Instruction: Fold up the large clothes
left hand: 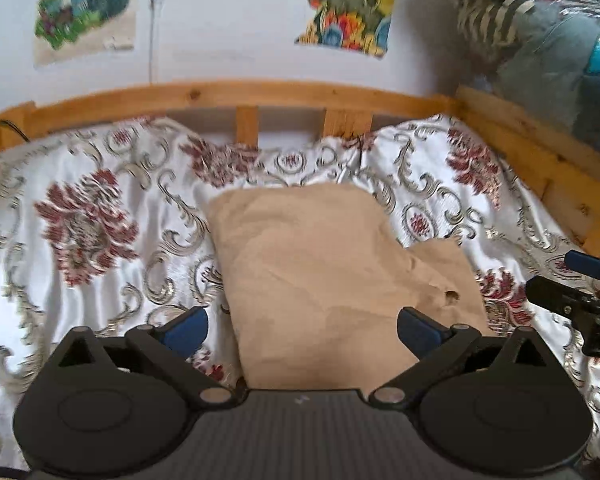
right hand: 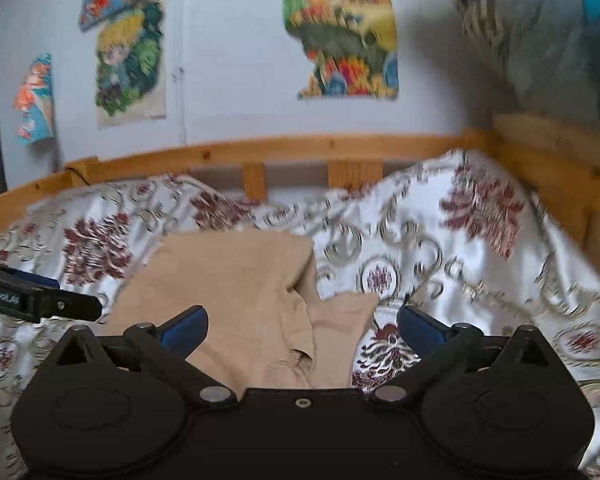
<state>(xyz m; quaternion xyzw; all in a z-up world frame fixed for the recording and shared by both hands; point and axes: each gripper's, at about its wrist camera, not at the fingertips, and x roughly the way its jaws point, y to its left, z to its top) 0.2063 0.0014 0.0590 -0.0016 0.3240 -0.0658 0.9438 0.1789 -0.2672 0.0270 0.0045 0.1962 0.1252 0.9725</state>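
1. While both grippers are hovering over the bed (left hand: pixel 80 184), the garment (left hand: pixel 320 272) is lying just ahead of them, long axis pointing away.
2. Left gripper (left hand: pixel 302 330) is looking nearer, jaws apart, holding nothing.
3. Right gripper (right hand: pixel 302 330) is hanging beside it, jaws also spread, empty.

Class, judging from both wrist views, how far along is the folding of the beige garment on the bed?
Done: the beige garment lies folded into a compact block on the patterned bedspread. In hand: nothing; the left hand-held gripper and right hand-held gripper are open above it. Left: one flap juts out on the right side, so perhaps another fold.
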